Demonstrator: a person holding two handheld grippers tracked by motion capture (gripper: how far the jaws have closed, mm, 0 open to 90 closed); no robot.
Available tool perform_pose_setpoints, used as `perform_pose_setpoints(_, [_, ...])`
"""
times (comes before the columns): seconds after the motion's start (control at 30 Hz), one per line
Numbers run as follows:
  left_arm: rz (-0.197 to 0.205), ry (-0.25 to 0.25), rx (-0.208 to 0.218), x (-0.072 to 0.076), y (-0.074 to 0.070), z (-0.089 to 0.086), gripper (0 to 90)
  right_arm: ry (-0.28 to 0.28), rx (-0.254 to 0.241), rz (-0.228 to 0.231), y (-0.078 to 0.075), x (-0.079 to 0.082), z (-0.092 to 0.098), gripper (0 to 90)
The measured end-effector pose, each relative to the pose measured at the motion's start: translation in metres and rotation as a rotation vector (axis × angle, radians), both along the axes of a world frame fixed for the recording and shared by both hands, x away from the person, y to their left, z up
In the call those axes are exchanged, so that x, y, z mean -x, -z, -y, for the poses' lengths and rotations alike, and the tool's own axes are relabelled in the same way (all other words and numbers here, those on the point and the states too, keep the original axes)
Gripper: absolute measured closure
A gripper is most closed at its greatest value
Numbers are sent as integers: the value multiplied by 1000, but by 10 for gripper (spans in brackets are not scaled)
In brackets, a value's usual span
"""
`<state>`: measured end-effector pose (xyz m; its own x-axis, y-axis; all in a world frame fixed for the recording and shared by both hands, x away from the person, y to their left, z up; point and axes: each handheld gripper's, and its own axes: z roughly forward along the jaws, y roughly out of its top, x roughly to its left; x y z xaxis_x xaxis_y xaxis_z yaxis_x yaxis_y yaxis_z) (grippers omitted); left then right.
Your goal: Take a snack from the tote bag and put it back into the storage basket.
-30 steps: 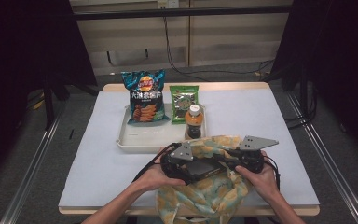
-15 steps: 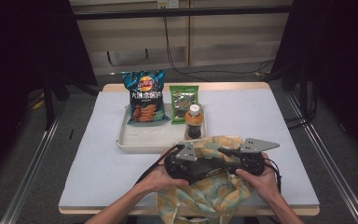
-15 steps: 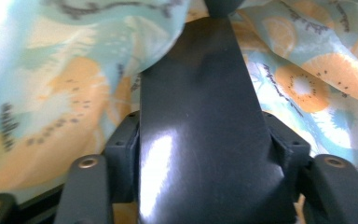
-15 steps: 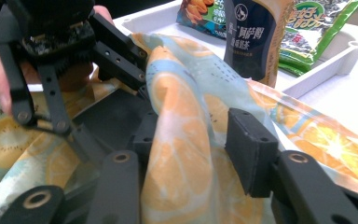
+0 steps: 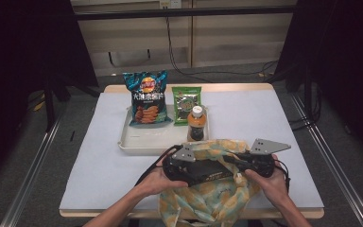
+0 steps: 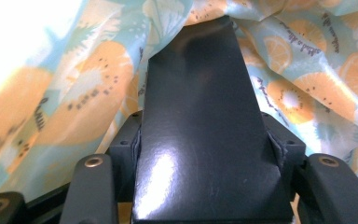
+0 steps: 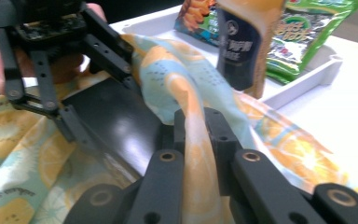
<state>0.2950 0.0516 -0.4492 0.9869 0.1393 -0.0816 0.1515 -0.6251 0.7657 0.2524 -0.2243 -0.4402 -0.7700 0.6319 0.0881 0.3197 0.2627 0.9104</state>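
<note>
A cloth bag (image 5: 212,201) printed with orange and kiwi slices lies at the table's near edge. My left gripper (image 5: 201,171) points right and is shut on a flat glossy black box (image 6: 200,116); its jaws have closed a little on it. The box's far end sits under the bag's fabric (image 6: 307,84). My right gripper (image 7: 198,126) points left, and its jaws have just been closing on a fold of the bag's rim (image 7: 177,79), which is now pinched between them. The left gripper (image 7: 74,121) and the black box (image 7: 116,121) show close ahead in the right gripper view.
Behind the bag stands a white tray (image 5: 142,142). It holds a blue chips bag (image 5: 146,99), a green snack packet (image 5: 186,101) and a brown bottle (image 5: 197,124) with a white cap, which is close to the bag. A white sheet (image 5: 288,123) covers the table.
Both hands stay in nearly the same place over the bag. The box and the cloth show no clear shift in the high view.
</note>
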Motion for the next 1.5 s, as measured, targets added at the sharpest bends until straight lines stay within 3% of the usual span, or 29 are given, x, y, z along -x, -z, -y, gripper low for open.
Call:
perform_pose_setpoints(0.57, [-2, 28, 65, 6, -20, -18, 430, 117, -28, 30, -10, 0, 37, 836])
perform_pose_setpoints(0.73, [-6, 41, 77, 5, -24, -19, 430, 111, 13, 25, -15, 2, 38, 836])
perform_pose_setpoints(0.83, [4, 55, 75, 6, -27, -18, 431, 132, 10, 39, -19, 5, 45, 841])
perform_pose_setpoints(1.03, [3, 80, 89, 8, -32, -17, 431, 182, -23, 35, -5, 14, 58, 843])
perform_pose_setpoints(1.2, [1, 93, 102, 9, -35, -19, 431, 199, -15, 45, -6, 17, 60, 842])
perform_pose_setpoints(1.5, [-28, 97, 181, 5, -45, -29, 431, 208, -5, 35, -2, 20, 61, 842])
